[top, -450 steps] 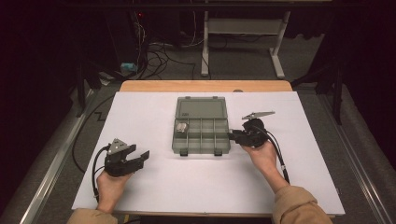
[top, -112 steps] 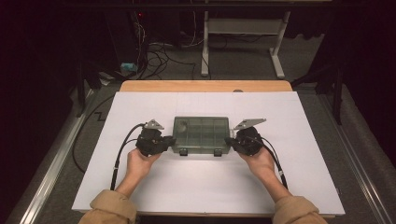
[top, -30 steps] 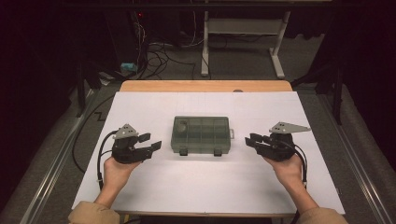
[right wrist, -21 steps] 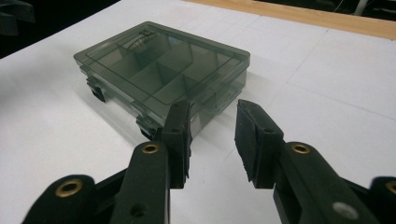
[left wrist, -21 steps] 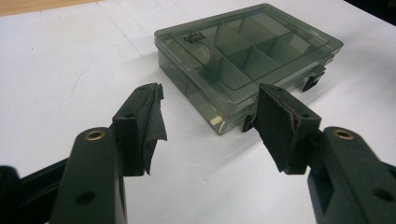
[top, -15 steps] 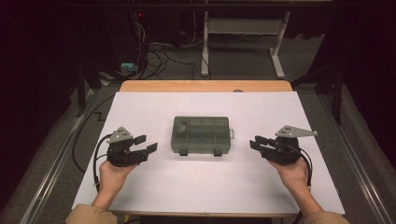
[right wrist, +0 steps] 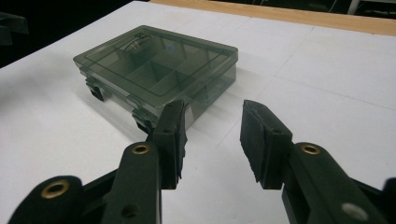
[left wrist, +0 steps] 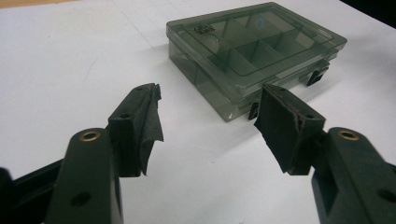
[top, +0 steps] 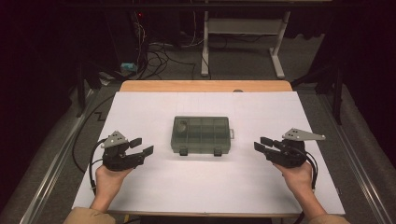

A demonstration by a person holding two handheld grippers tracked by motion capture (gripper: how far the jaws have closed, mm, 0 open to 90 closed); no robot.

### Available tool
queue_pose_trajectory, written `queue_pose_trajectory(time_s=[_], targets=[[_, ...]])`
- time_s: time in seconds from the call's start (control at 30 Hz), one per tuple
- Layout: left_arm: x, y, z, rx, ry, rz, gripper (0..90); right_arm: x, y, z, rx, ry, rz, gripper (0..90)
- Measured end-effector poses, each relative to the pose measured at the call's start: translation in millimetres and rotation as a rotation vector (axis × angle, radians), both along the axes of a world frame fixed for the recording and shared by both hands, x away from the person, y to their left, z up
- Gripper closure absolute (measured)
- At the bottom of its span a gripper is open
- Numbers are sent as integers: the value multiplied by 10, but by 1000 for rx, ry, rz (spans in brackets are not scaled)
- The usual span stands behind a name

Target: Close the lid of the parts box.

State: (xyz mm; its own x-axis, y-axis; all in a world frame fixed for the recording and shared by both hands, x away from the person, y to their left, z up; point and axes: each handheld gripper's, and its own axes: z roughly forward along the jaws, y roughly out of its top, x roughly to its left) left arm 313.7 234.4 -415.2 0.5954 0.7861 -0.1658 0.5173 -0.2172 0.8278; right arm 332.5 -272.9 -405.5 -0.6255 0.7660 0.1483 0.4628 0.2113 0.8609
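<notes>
A closed smoke-grey plastic box [top: 201, 135], lid shut w/ two dark latches on its near edge, sits flat near the middle of a white table [top: 154, 112]. Through the clear lid, dividers split the inside into several compartments; a small metal item shows in the far-left one, too blurred to identify.

The person's left gripper [top: 140, 148] is held low at the table's left side, well apart from the box, jaws spread w/ nothing between them. In the left gripper view, its pads [left wrist: 148, 116] frame bare white tabletop, box beyond and to the right.

The right gripper [top: 263, 144] mirrors it at the table's right side, also well apart from the box, jaws apart and empty, grey three-cornered plate [top: 302, 135] on top. In the right gripper view the box lies ahead-left of the jaws, latches facing the camera.

Both hands grip from the near edge, cables trailing back. A strip of bare wood [top: 205, 86] runs along the table's far edge; cables and a desk frame [top: 243, 37] stand on the dark floor behind.
</notes>
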Motion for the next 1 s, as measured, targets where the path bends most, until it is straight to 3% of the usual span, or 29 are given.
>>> queue_pose_trajectory(time_s=[1.0], targets=[[-166, 169, -58, -23, -17, 35, 369, -228, -275, -146, 26, -26, -48, 530]])
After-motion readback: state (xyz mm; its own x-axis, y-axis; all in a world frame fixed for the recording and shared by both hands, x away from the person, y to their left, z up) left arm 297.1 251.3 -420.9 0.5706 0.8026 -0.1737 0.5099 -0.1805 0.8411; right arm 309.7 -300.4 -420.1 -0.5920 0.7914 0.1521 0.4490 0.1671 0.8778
